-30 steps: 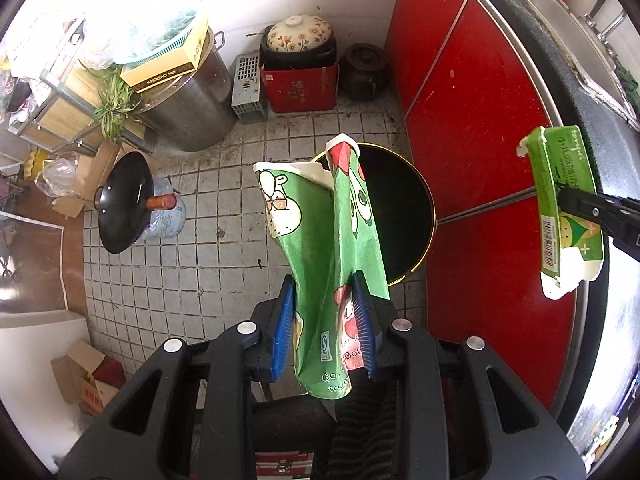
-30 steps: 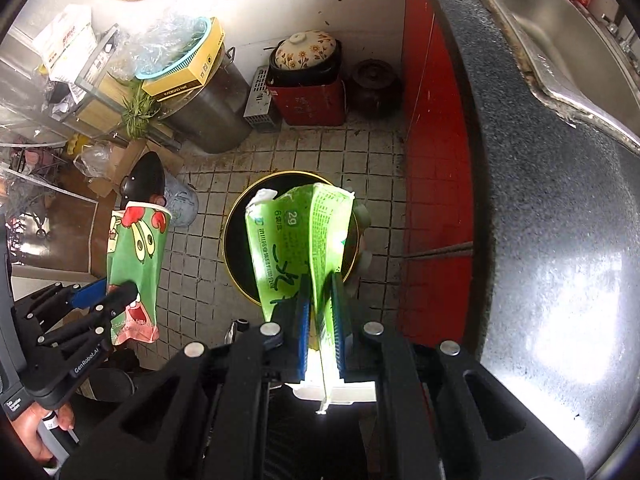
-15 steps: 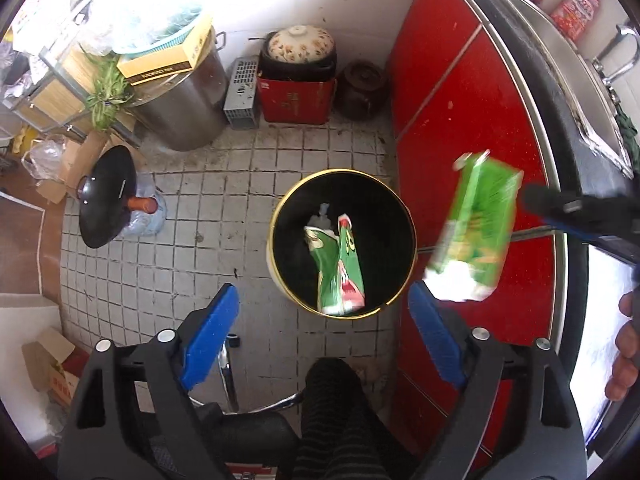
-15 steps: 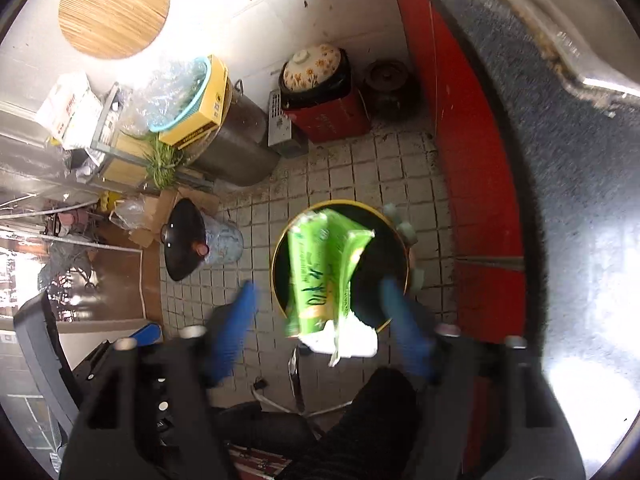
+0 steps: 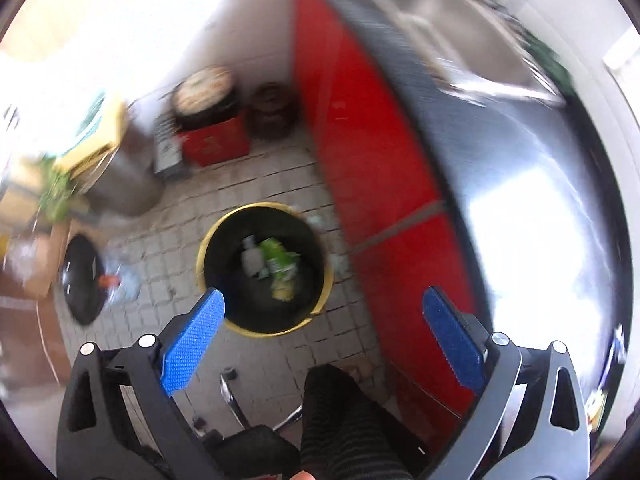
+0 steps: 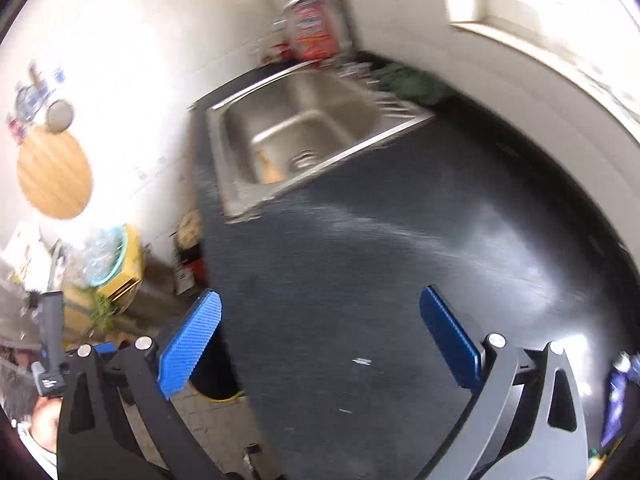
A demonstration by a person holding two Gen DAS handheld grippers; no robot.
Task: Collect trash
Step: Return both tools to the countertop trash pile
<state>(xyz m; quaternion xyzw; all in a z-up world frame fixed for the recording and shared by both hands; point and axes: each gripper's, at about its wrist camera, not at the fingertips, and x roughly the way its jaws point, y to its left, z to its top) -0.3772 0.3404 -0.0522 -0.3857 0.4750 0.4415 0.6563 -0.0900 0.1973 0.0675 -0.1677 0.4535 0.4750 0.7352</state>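
While both views are smeared by motion blur, the main things can be made out.

Wok: a black wok (image 5: 82, 278) with a red handle tip sits on the tiled floor (image 5: 280, 184) at the far left of the left wrist view, well apart from the bin.

Steel pot: a large metal pot (image 5: 120, 184) stands near the wall, with a yellow box (image 5: 94, 142) on top of it.

Left gripper: the left gripper (image 5: 322, 314) is spread wide, its blue pads (image 5: 192, 348) far apart with nothing between them; it hangs above the floor, over the near rim of the bin.

Trash bin: a round black bin with a yellow rim (image 5: 266, 268) stands on the floor just beside the red cabinet front (image 5: 372, 168); in the right wrist view only a sliver of the rim (image 6: 218, 396) shows past the counter edge.

Trash: green cartons (image 5: 280, 268) lie crumpled at the bottom of the bin, next to a pale piece I cannot identify.

Clay pot: a lidded pot (image 5: 204, 92) sits on a red box (image 5: 216, 144) by the back wall, with a dark jar (image 5: 274, 110) just beside it.

Right gripper: the right gripper (image 6: 320, 316) is likewise spread wide and grips nothing; it hangs over the dark countertop (image 6: 400, 240).

Sink: a steel sink (image 6: 300, 132) is set into the counter's far left corner, with a red bottle (image 6: 312, 28) behind it at the wall.
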